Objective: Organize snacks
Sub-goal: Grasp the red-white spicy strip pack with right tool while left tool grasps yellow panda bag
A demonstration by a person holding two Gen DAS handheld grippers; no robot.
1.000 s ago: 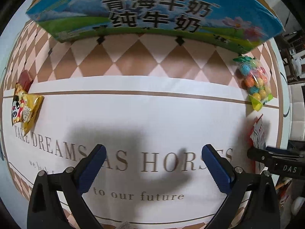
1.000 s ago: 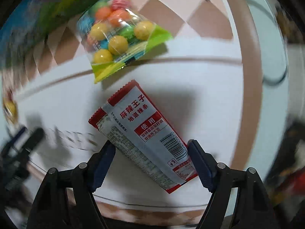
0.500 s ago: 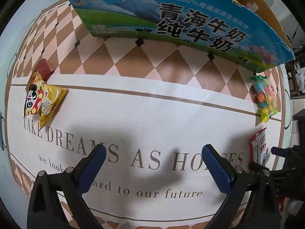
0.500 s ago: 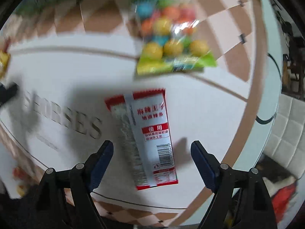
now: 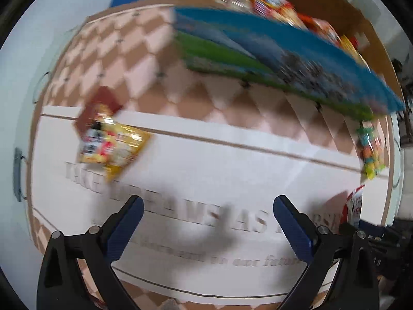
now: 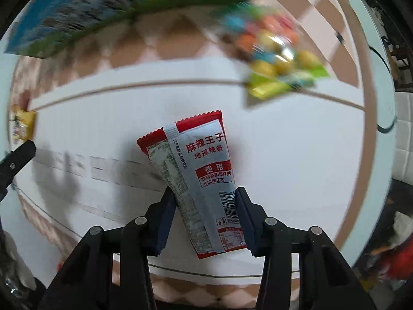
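My right gripper [image 6: 205,199] is shut on a red and silver spicy-strip packet [image 6: 198,170], its blue pads pressing the packet's sides near its lower half. The packet's edge also shows at the right of the left wrist view [image 5: 355,205]. A bag of coloured candy balls [image 6: 273,51] lies beyond it, also in the left wrist view [image 5: 370,149]. A yellow panda snack bag [image 5: 111,144] lies at the left over a dark red packet [image 5: 99,103]. My left gripper [image 5: 206,217] is open and empty above the tablecloth.
A blue and green milk carton box [image 5: 284,59] stands at the back and holds several snack packets [image 5: 273,7]. The tablecloth [image 5: 206,160] is white with brown checks. The table's right edge [image 6: 374,118] is near, with a chair beyond.
My right gripper has closed on the red and silver packet. The left gripper view has swung so the yellow bag sits nearer the centre; it stays open.
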